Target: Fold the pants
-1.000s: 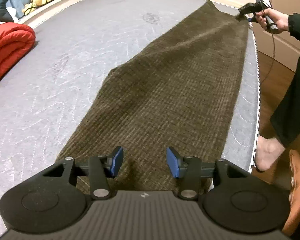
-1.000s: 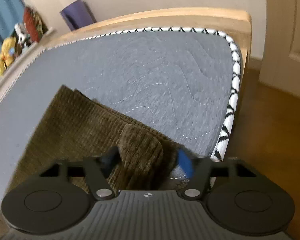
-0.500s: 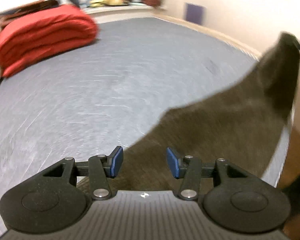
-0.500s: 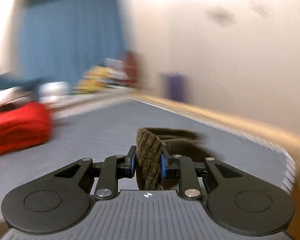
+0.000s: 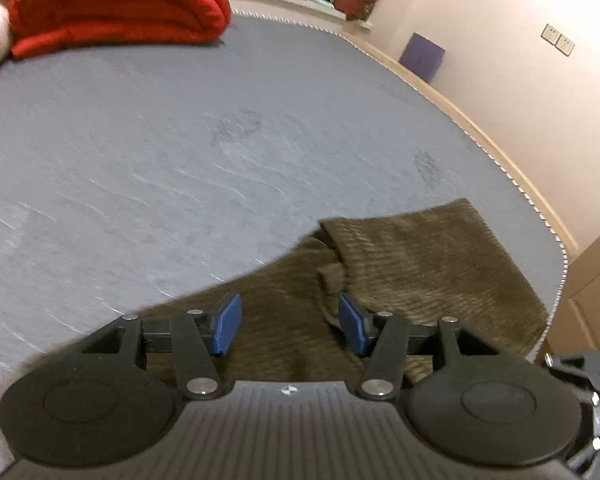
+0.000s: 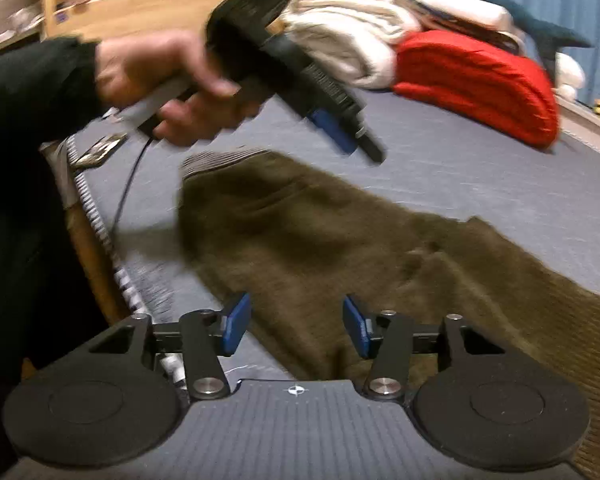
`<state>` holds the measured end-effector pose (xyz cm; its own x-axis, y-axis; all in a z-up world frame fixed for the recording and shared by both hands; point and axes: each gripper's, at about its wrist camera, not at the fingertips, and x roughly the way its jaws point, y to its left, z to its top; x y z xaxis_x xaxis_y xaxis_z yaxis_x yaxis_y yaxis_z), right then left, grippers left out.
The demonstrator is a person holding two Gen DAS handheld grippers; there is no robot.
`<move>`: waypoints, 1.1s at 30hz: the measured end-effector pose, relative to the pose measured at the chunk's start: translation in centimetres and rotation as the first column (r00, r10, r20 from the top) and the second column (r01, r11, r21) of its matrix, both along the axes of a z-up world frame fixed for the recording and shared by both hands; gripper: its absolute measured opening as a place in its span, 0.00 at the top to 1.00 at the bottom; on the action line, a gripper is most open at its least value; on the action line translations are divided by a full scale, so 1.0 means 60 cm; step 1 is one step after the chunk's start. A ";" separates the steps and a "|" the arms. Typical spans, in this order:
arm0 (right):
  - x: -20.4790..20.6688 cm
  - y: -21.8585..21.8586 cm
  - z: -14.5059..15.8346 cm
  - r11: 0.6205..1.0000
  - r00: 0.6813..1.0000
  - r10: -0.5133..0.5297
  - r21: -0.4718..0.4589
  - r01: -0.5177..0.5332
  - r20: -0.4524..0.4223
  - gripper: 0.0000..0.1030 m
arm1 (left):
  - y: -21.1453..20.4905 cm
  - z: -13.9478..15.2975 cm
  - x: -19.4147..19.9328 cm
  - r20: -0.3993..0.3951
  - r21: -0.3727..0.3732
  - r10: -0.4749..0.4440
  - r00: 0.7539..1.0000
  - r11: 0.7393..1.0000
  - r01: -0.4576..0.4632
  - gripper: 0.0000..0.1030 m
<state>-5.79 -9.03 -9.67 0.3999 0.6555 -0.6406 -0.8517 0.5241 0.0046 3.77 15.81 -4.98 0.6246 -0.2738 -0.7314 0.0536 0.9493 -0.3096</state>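
pants [image 5: 420,276]: a second ago laid out full length along the mattress edge; now doubled over, the far leg end brought back onto the near part, its hem lying on top in the left wrist view.
right gripper [image 6: 296,326]: a second ago at the far leg end with cloth between its pads, half a second ago clamped on that cloth; now over the folded pants [image 6: 340,240], jaws opening, pads apart with nothing pressed between them.
left gripper [image 5: 288,324]: jaws opening slightly; nothing gripped.
left wrist view: has swung from along the pants toward the red blanket [image 5: 112,4] and the wall.
left hand [image 6: 168,80]: now visible in the right wrist view.
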 end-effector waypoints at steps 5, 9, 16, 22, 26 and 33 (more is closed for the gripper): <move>0.065 -0.029 -0.014 0.992 0.992 -0.127 -0.026 0.126 -0.010 0.48 | -0.033 -0.016 0.033 -0.013 -0.025 -0.026 1.000 0.999 0.026 0.54; 0.082 -0.024 -0.041 0.988 0.990 -0.140 -0.074 0.139 -0.007 0.48 | -0.047 -0.015 0.051 -0.002 -0.024 -0.038 0.999 0.999 0.038 0.54; 0.103 -0.011 -0.039 0.994 0.996 -0.084 -0.065 0.082 -0.029 0.88 | -0.057 -0.014 0.059 0.000 -0.015 -0.042 0.999 0.999 0.042 0.54; 0.055 -0.033 -0.011 0.971 0.973 0.228 -0.073 -0.230 -0.028 0.88 | -0.045 -0.024 0.063 -0.033 -0.049 -0.026 0.999 0.999 0.025 0.54; 0.038 -0.018 -0.037 0.970 0.979 0.201 -0.144 -0.195 0.024 0.77 | -0.039 -0.041 0.075 -0.075 -0.114 -0.014 0.997 0.993 0.005 0.51; 0.042 -0.007 -0.055 0.969 0.981 0.173 -0.193 -0.154 0.090 0.43 | -0.019 -0.086 0.103 -0.156 -0.273 0.048 0.987 0.958 -0.090 0.40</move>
<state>-3.29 -9.45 -12.98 0.3689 0.5920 -0.7166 -0.9163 0.3611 -0.1734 9.93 14.66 -10.16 0.5412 -0.4395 -0.7169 -0.0749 0.8239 -0.5617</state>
